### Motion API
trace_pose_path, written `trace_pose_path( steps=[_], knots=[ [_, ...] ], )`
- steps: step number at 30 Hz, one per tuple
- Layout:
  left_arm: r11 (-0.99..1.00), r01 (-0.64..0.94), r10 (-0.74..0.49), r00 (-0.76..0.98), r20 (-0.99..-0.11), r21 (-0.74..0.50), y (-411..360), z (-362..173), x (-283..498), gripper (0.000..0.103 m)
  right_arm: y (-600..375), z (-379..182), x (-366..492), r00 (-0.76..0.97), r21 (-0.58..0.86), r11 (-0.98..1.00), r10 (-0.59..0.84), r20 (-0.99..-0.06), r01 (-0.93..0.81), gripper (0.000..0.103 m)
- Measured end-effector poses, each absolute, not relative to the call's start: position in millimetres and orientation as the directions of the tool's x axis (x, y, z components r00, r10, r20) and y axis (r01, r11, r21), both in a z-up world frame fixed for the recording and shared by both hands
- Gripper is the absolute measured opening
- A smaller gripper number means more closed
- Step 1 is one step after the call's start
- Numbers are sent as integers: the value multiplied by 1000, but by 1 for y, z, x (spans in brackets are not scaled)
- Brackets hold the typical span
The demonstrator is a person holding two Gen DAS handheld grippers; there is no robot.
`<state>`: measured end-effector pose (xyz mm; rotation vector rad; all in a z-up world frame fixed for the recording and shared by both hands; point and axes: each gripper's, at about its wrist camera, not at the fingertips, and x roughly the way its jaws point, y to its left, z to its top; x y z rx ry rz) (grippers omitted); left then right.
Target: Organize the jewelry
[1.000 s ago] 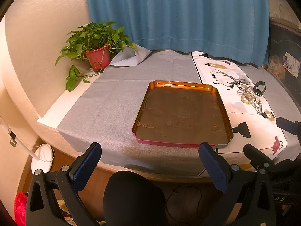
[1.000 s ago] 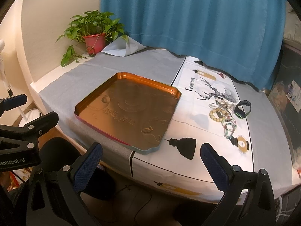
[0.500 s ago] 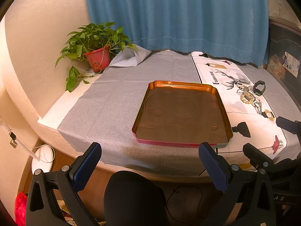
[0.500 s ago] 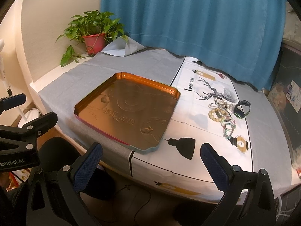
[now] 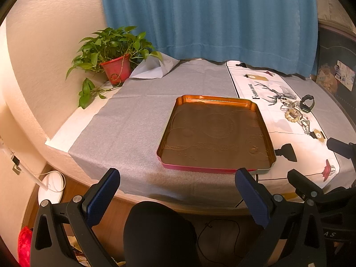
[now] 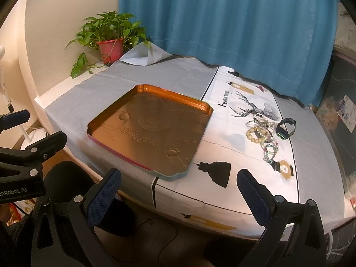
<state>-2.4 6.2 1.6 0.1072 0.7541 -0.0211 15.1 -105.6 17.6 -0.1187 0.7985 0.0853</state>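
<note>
The left gripper (image 5: 178, 187) hangs in front of the table's near edge with its blue-padded fingers (image 5: 103, 197) spread wide and nothing between them. The right gripper (image 6: 179, 189) is likewise wide apart and empty, off the table's near edge at 6 o'clock from the tray.

The tray (image 6: 201, 104), copper-coloured inside with a red outer wall, lies flat on the grey cloth (image 5: 133, 120), its right end overlapping the white printed cloth (image 6: 224, 131). Nothing lies in it.

The jewelry (image 6: 263, 133) sits in a loose pile on the white cloth at 3 o'clock from the tray, well apart from it and from both grippers: a bracelet (image 6: 253, 133) of pale round beads, some strands of smaller mixed beads trailing toward 6 o'clock, and other pieces too tangled to tell apart. A black watch (image 6: 286, 128) with a green-lit end stands just beside the pile at its 3 o'clock.

A potted plant (image 5: 112, 55) in a red pot stands at 10 o'clock from the tray, in the table's far corner. A blue curtain (image 6: 222, 22) hangs behind the table.
</note>
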Motion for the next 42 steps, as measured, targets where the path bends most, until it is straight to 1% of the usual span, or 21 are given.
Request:
trace_pose_path(
  steps=[29,33,37,42],
  knots=[
    [993,61,25,726,-688,100,7,0,-4,103,-103,17,16,694,-71,990,33,-719,-121,103],
    [992,69,27,721,-692,110,6,-2,-4,103,-111,9,11,692,-58,991,39,-721,-117,103],
    [988,91,22,708,-705,123,-3,-8,0,103,-117,3,11,686,-43,993,43,-727,-108,103],
    [976,178,-27,662,-749,123,-21,-16,6,103,-147,-6,7,685,-26,998,17,-728,-52,103]
  ],
)
